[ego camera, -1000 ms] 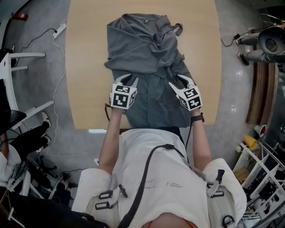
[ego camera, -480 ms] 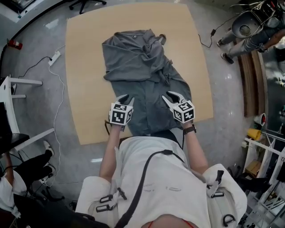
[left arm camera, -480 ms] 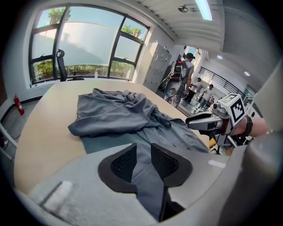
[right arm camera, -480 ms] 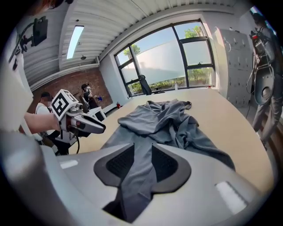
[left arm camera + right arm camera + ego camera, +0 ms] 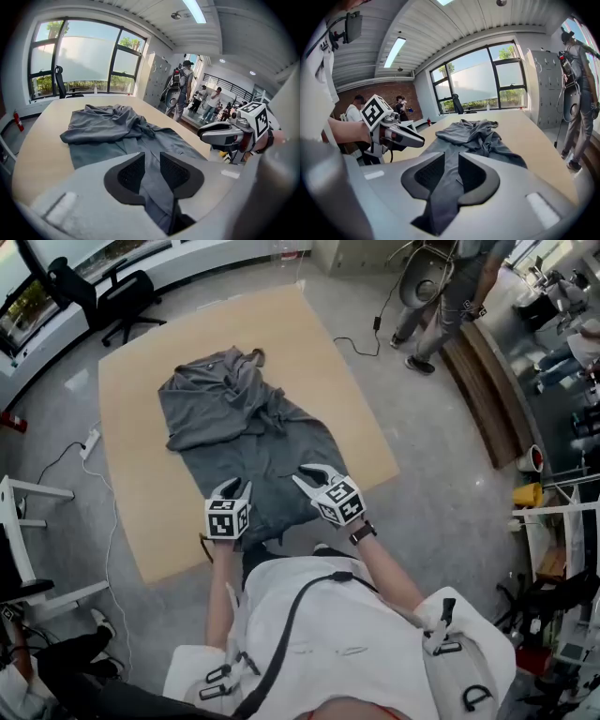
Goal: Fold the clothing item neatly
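A grey garment lies crumpled at its far end and flatter near me on the wooden table. My left gripper is at the garment's near hem on the left, its jaws narrow with a fold of grey cloth running between the pads. My right gripper is at the near hem on the right. Its jaws are closing, and the cloth rises into the gap between them. Each gripper shows in the other's view: the right gripper and the left gripper.
A black office chair stands beyond the table's far left corner. People stand at the far right by a wooden bench. A power strip and cables lie on the floor at the left, near a white frame.
Both grippers have drawn back from the garment's middle to its near hem at the table's front edge. The right jaws have narrowed onto the cloth. The head view has swung left.
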Motion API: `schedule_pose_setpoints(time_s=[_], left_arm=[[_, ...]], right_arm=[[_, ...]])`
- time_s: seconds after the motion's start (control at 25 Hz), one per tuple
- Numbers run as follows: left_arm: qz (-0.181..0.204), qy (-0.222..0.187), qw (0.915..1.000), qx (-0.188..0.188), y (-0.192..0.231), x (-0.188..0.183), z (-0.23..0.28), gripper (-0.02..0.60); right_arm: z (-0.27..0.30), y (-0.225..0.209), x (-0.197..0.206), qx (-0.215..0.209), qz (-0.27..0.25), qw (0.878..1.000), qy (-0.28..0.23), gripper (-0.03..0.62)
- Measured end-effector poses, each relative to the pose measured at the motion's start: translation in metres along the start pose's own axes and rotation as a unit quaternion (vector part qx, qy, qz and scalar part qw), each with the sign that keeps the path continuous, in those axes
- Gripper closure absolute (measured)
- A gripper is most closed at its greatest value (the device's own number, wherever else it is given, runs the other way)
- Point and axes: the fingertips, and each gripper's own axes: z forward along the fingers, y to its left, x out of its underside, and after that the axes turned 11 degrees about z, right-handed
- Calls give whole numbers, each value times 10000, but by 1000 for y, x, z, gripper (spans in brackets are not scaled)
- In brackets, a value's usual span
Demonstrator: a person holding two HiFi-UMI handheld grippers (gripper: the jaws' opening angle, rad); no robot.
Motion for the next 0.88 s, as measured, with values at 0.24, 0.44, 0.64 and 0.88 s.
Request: schedule_pose_setpoints(time_s=[0.24, 0.44, 0.64, 0.88], left_arm=[[-475, -157, 9965, -663, -101, 20, -13, 474], [-593, 25, 9964, -604, -191, 35, -6, 474], [-738, 239, 9934, -840, -198, 76, -44, 474], [-1144, 609, 9811, -1437, -172, 149, -67, 472]], right_arm=[[-91, -7, 51, -353, -441, 9984, -83, 507], [-150, -50, 105, -289, 220, 9991, 229, 507], [-154, -29, 124, -430, 70, 9980, 458, 500], [-145, -60, 162, -28, 763, 9939, 801, 429]])
